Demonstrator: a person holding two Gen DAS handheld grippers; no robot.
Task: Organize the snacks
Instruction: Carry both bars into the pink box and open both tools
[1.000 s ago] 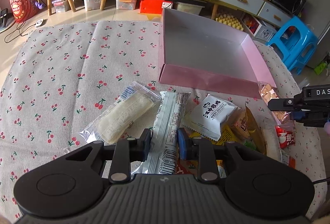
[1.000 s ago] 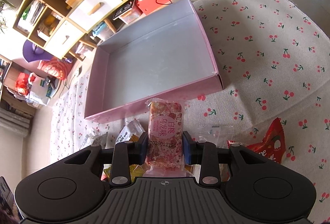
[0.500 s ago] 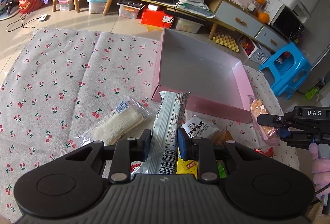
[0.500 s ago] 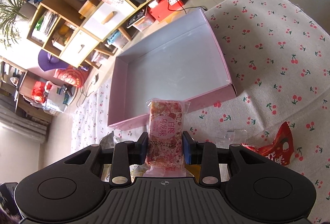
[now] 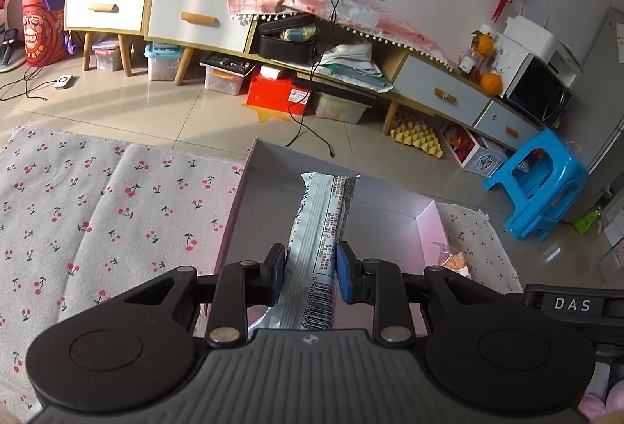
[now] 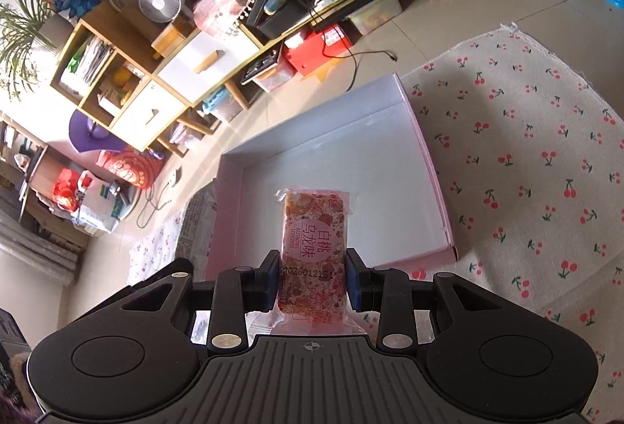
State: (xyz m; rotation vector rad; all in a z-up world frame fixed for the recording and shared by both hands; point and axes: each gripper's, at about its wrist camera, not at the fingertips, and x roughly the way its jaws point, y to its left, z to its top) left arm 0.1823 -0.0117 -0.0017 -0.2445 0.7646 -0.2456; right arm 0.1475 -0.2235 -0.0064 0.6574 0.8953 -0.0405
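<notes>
Left tongs [image 5: 311, 270] are clamped on a long silver foil-wrapped snack bar [image 5: 321, 233], held lengthwise over the near part of the shallow pink-sided cardboard box [image 5: 429, 225]. Right tongs [image 6: 313, 277] are clamped on a clear-wrapped pink nougat bar [image 6: 315, 248], also over the box [image 6: 433, 166]. For a tidy drop, each bar should be lowered close to the box floor, kept parallel to a wall, and released side by side, not stacked. The box sits on a cherry-print cloth [image 5: 97, 213]; beyond it lies tiled floor [image 5: 163, 112].
</notes>
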